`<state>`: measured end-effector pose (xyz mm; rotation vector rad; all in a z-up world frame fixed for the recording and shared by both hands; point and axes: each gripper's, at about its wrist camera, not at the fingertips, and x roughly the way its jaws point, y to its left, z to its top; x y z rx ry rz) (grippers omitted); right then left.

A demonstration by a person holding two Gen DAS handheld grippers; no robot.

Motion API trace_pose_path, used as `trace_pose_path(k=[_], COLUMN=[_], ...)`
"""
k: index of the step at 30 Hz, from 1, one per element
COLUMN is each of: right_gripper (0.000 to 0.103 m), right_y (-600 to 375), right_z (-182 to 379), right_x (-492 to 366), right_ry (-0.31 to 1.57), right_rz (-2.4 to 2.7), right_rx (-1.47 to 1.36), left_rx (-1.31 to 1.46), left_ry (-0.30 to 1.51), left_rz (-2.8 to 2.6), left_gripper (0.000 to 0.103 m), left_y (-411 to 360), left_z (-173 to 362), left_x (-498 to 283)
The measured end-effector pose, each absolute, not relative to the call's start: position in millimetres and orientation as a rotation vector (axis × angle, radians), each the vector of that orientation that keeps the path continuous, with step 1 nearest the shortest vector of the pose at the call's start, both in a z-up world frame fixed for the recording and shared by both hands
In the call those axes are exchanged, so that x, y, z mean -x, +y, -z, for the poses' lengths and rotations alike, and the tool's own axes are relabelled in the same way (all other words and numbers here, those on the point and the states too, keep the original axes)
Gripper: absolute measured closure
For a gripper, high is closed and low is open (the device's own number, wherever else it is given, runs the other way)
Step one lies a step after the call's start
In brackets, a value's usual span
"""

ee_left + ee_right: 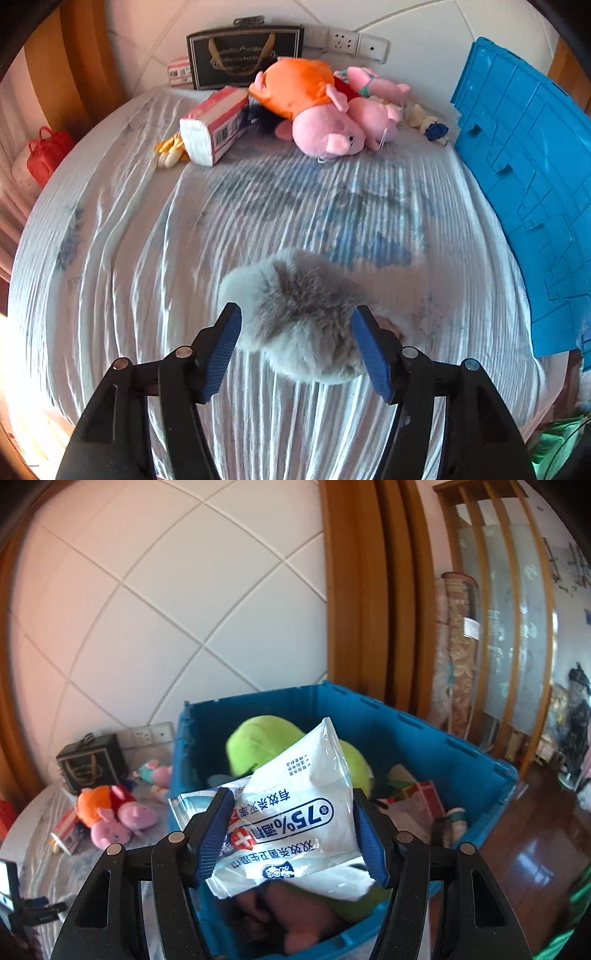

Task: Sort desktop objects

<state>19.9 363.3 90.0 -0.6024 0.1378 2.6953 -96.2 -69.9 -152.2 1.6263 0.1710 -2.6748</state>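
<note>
Two grippers, one per view. The left gripper (295, 349) stands released over a grey fluffy toy (299, 321) lying on the striped bed (129, 258); its pads flank the fur, and whether they touch it is unclear. Beyond lie two pink pig toys (325, 136), one tissue pack (214, 127) and a black bag (243, 55). Only the right view looks inside the blue bin (424, 738), where a green plush (258, 744) sits. There the right gripper (293, 830) is clenched on one wipes packet (291, 812) above the bin.
</note>
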Motion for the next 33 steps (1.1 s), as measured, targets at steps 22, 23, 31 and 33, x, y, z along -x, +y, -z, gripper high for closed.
trace_pose_path(k=[22, 23, 31, 33], right_gripper=[0.005, 0.003, 0.000, 0.000], right_y=[428, 429, 435, 434], right_z=[-46, -46, -49, -50], right_x=[3, 1, -11, -11], right_ry=[0.247, 0.247, 0.264, 0.258], right_rz=[-2.622, -2.623, -2.638, -2.649], right_rx=[0.795, 0.792, 0.767, 0.765], left_rx=[-1.798, -1.786, -1.591, -1.498], left_ry=[0.347, 0.319, 0.166, 0.106], left_rz=[2.556, 2.576, 2.782, 2.859], left_gripper=[0.059, 0.061, 0.062, 0.062], left_y=[-21, -17, 12, 28], left_z=[231, 226, 151, 122], left_x=[155, 154, 123, 113])
